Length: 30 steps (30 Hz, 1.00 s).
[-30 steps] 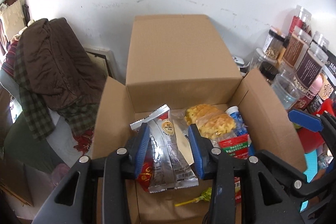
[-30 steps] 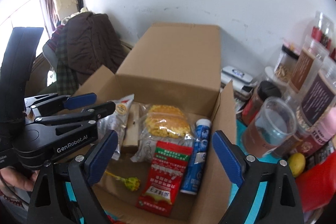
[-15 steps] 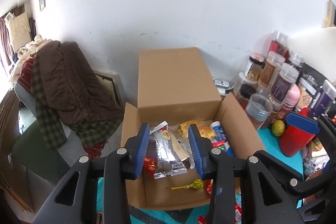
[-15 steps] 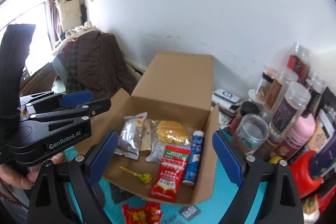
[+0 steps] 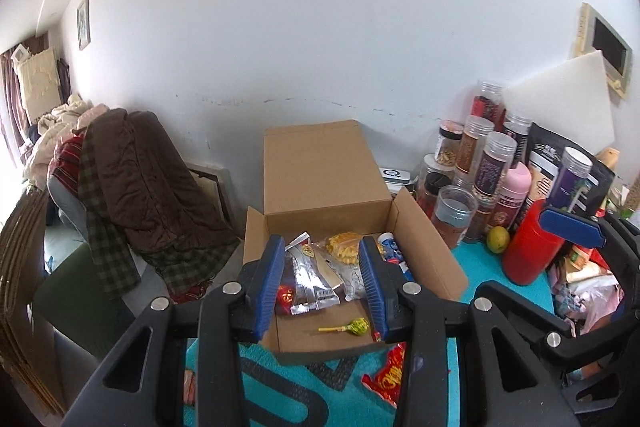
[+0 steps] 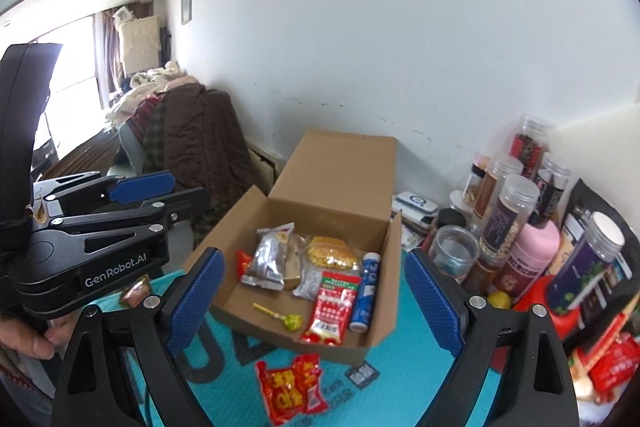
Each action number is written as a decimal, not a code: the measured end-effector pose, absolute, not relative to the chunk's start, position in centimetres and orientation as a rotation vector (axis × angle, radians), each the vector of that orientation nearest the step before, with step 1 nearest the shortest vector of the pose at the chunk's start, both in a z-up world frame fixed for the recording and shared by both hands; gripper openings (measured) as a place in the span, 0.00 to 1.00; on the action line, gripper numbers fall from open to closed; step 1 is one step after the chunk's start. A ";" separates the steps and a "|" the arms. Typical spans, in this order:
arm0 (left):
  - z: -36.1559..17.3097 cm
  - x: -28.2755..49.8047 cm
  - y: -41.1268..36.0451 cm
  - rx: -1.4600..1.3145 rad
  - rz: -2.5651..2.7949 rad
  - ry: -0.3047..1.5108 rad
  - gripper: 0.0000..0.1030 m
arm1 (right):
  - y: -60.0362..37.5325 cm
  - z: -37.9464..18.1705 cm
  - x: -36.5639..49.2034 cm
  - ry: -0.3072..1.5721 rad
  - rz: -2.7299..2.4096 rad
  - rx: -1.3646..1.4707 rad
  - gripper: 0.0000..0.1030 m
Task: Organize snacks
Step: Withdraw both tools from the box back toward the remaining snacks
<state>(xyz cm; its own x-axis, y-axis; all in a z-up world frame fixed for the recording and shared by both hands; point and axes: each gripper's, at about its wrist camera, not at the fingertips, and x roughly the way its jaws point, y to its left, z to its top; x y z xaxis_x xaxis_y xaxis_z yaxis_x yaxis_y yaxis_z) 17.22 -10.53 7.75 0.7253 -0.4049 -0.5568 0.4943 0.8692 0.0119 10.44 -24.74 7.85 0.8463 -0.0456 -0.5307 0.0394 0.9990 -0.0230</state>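
Both tongs hang empty above your desk: left tongs partly apart, right tongs wide apart. Ahead of and below them sits the open box of snacks; a red packet lies just outside it.

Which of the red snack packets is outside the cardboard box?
The red packet with yellow lettering, lying on the teal mat in front of the cardboard box. The red-and-green packet lies inside the box.
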 end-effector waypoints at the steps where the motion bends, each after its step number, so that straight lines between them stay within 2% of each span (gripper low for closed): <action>1: 7.9 16.5 -10.3 0.169 -0.501 0.567 0.37 | -24.6 7.9 9.9 0.556 -0.046 -0.012 0.90; 14: 6.6 11.6 -8.7 0.196 -0.530 0.587 0.38 | -23.1 6.1 4.6 0.575 -0.065 -0.005 0.90; 15: 6.4 11.5 -8.5 0.194 -0.529 0.593 0.39 | -23.1 5.9 4.4 0.578 -0.068 -0.002 0.90; 16: 6.1 11.2 -8.4 0.194 -0.528 0.596 0.48 | -23.1 5.5 4.1 0.584 -0.069 0.002 0.90; 17: 5.9 11.0 -8.2 0.195 -0.527 0.595 0.61 | -23.1 5.2 3.9 0.590 -0.070 0.007 0.90; 19: 5.6 10.2 -7.7 0.197 -0.514 0.573 0.73 | -23.0 4.5 3.4 0.602 -0.074 0.014 0.90; 30: 2.9 8.7 -6.2 0.205 -0.516 0.610 0.74 | -21.6 1.3 1.4 0.628 -0.087 0.017 0.91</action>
<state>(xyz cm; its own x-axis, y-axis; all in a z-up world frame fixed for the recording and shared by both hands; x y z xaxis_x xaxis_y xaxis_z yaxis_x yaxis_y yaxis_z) 8.71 -6.20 2.90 0.6988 -0.4002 -0.5929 0.5185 0.8544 0.0343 1.38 -21.61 1.27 0.8059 -0.0758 -0.5872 0.0864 0.9962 -0.0101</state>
